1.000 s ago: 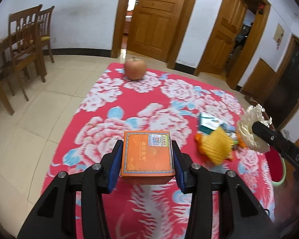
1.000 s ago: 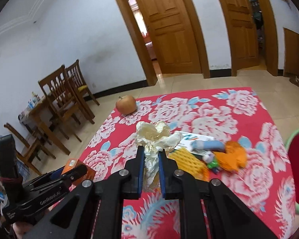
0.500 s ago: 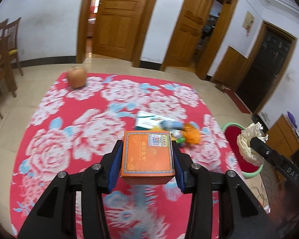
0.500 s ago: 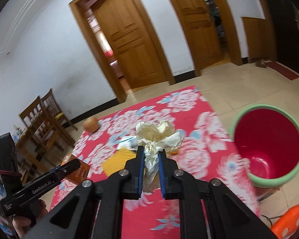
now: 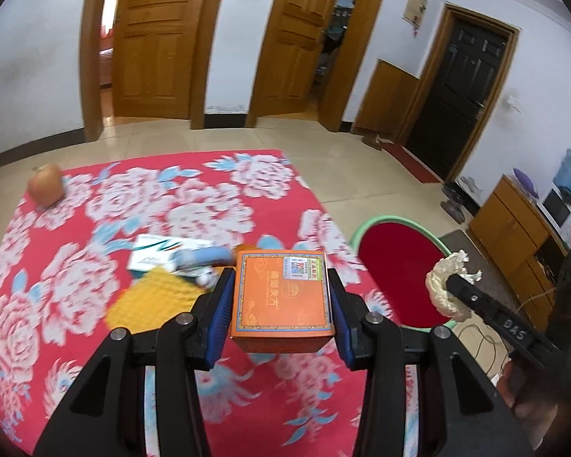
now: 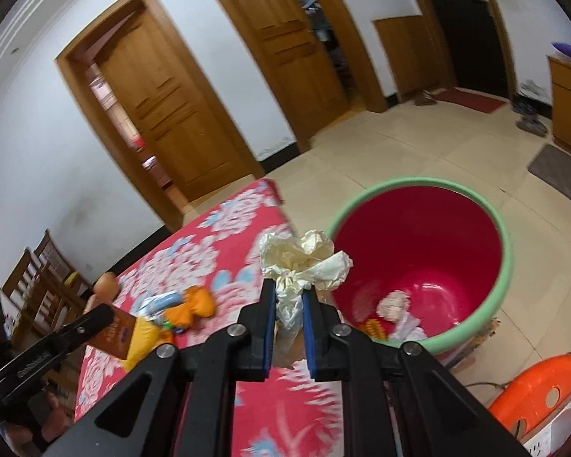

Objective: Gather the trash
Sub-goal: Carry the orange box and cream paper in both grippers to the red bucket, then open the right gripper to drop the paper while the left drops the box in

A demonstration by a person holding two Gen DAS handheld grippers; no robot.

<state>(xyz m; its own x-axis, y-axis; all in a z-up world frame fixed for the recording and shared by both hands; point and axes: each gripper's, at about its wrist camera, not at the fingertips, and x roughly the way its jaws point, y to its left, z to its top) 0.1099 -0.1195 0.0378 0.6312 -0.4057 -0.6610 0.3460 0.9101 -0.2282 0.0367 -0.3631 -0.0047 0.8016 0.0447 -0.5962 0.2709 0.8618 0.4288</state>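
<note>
Left gripper (image 5: 281, 297) is clamped on the sides of an orange box (image 5: 283, 301), held level above the floral tablecloth (image 5: 76, 266), apparently for carrying to the bin. Right gripper (image 6: 289, 312) pinches a crumpled paper wad (image 6: 304, 259) by its tail, just left of the red bucket (image 6: 508, 262). Loose wrappers (image 5: 171, 259) lie on the cloth, left of the bucket; an apple (image 5: 45, 189) sits at the far left.

Floral cloth (image 5: 141, 213) bears apple (image 5: 45, 189); wrappers (image 5: 171, 255).

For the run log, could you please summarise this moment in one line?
left gripper: holds orange box | right gripper: holds crumpled paper | red bin: nearby, some trash inside
</note>
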